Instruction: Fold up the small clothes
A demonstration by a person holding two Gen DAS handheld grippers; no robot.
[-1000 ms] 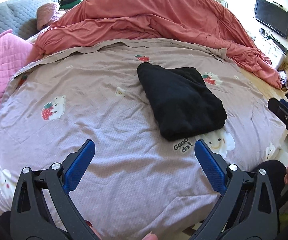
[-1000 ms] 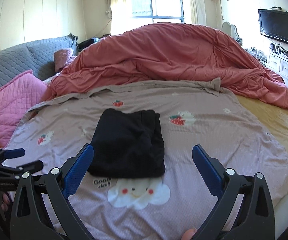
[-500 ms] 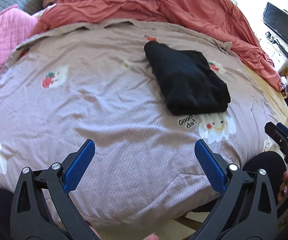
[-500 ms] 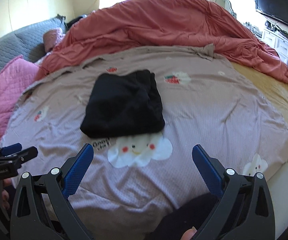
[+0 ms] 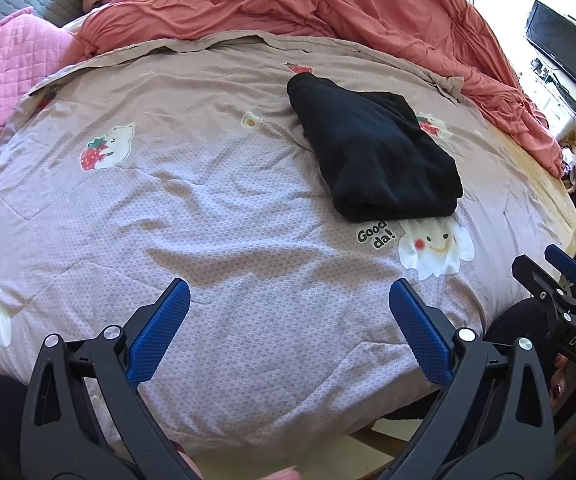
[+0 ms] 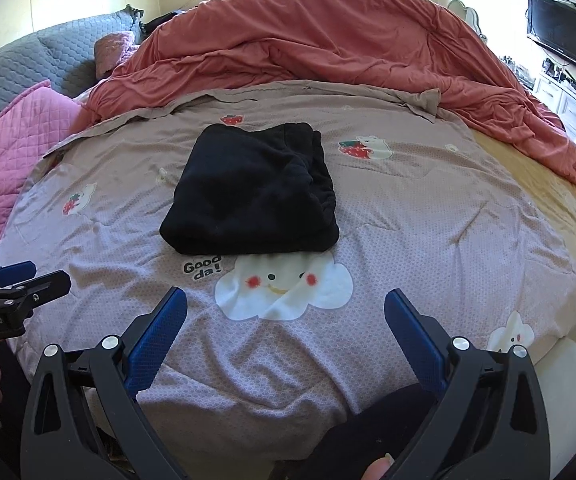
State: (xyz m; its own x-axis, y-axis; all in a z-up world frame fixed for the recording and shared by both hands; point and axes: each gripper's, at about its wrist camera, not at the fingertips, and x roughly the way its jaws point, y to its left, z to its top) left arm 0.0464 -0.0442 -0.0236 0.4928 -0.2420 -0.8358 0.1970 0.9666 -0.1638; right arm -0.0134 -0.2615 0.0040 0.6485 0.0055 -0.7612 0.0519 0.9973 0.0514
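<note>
The "Good da!" print is partly covered by the black folded garment; its layers cannot be counted.

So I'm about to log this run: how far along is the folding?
Done: the black garment lies folded into a compact rectangle on the lilac quilt. In hand: nothing; the left tool and right tool are both open, short of it. Left: no other loose small clothes show on the quilt.

bedspread – cartoon print | red duvet – heaped behind | pink pillow | TV
</note>
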